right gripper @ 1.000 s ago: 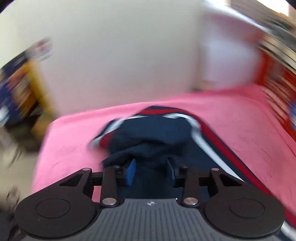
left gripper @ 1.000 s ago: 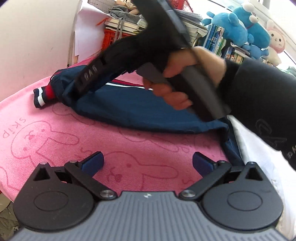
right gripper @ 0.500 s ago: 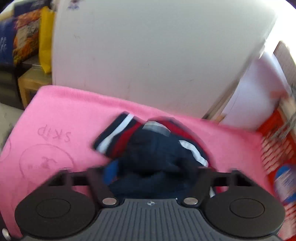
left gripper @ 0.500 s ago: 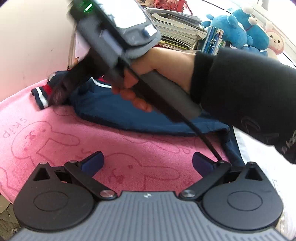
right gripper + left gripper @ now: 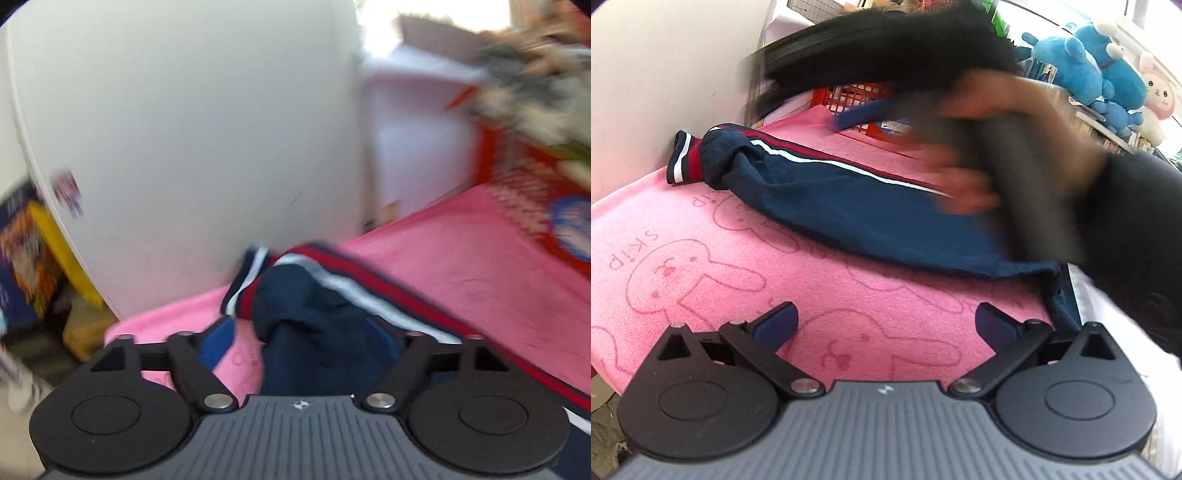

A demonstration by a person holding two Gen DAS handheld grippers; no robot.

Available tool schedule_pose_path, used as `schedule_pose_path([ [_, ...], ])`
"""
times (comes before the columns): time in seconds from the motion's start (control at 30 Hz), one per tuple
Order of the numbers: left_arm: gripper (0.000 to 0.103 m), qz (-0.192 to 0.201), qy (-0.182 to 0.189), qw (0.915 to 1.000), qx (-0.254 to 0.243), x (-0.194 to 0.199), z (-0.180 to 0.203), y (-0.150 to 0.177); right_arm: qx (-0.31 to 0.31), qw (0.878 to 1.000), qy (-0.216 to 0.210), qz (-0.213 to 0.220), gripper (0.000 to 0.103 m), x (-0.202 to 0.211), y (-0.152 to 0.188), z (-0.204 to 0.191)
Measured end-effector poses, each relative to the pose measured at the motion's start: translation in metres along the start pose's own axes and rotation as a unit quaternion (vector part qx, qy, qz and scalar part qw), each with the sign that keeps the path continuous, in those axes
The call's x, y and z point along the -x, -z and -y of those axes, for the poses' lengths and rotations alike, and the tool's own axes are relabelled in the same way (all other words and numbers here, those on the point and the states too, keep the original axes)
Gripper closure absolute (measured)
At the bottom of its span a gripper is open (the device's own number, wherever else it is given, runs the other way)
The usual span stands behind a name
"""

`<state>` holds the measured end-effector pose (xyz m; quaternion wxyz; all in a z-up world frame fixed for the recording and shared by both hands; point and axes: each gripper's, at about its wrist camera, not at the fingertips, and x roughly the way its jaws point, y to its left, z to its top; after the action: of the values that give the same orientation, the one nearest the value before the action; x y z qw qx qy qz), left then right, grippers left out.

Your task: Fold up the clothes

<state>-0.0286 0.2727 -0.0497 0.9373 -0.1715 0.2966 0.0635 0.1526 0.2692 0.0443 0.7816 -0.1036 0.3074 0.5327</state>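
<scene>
the navy pants (image 5: 857, 206) lie stretched across the pink towel (image 5: 701, 266), cuff far left, not yet folded. left claw (image 5: 884, 325) is spread, empty, near. right claw (image 5: 306, 339) is spread over the cloth, gripping nothing.

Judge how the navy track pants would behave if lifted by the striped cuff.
The navy track pants look thin and crumpled, so they would probably drape limply. The gathered cuff seems thicker, likely a firmer grip point. Lying on the pink towel, they may drag.
</scene>
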Motion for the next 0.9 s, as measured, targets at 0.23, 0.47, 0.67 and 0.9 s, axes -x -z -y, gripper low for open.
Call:
schedule_pose_path([
  [0.23,0.000,0.002,0.007,0.9994,-0.034,0.002,0.038,-0.011,-0.077,0.973,0.216,0.035,0.013,0.152,0.094,0.113],
  [0.47,0.000,-0.025,0.060,0.9942,-0.086,-0.011,0.119,-0.012,-0.237,0.889,0.390,0.007,0.013,0.266,0.243,0.232],
  [0.67,0.000,-0.068,0.047,0.9907,-0.108,-0.045,0.178,0.003,-0.297,0.789,0.537,0.034,0.012,0.354,0.292,0.315],
  [0.9,0.000,-0.097,-0.030,0.9875,-0.120,-0.071,0.200,0.020,-0.168,0.681,0.705,-0.101,0.007,0.342,0.303,0.423],
])
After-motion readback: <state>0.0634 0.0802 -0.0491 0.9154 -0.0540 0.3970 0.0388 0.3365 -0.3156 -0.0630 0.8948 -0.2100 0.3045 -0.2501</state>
